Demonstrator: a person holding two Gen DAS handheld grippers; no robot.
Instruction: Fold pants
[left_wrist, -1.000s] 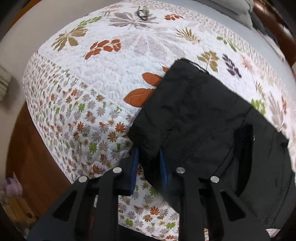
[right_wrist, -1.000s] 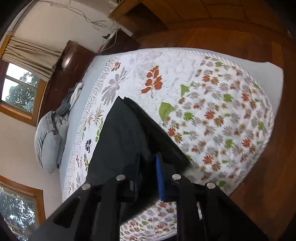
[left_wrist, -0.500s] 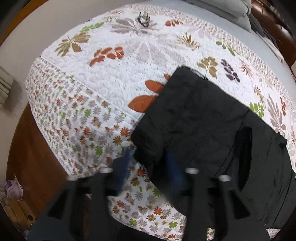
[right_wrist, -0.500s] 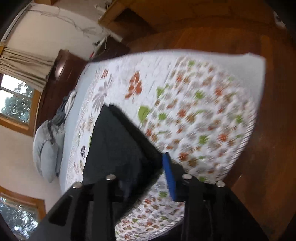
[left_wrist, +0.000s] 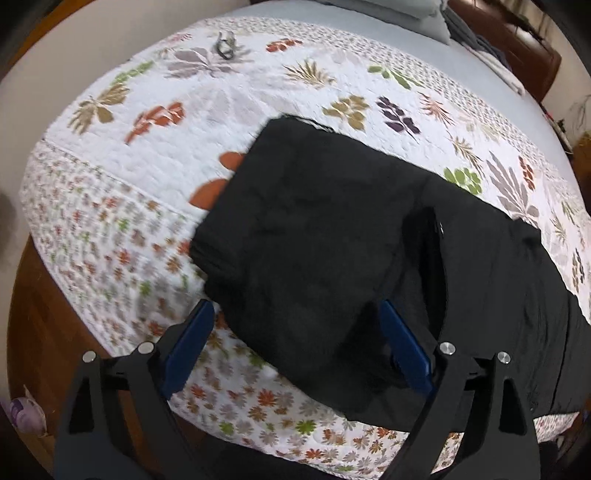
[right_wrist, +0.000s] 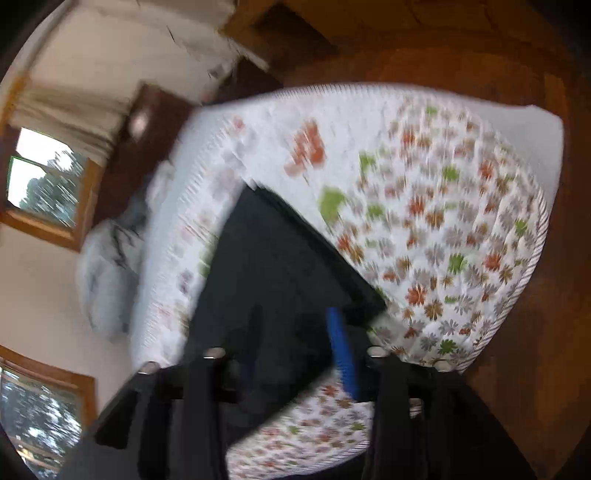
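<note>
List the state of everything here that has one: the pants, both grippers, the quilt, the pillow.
black pants: folded over, lying flat on the bed, near its edge.
left gripper: jaws have just been opening; wide open, pants edge between them, not pinched.
right gripper: jaws have just been opening; open, pants edge between them, view blurred.
floral quilt: spread flat over the bed.
grey pillow: lying at the far end of the bed.

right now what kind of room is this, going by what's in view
Most likely a bedroom in a home: a bed under a floral quilt with black pants on it, grey pillows at its head, and a curtained window over a wooden floor.
</note>
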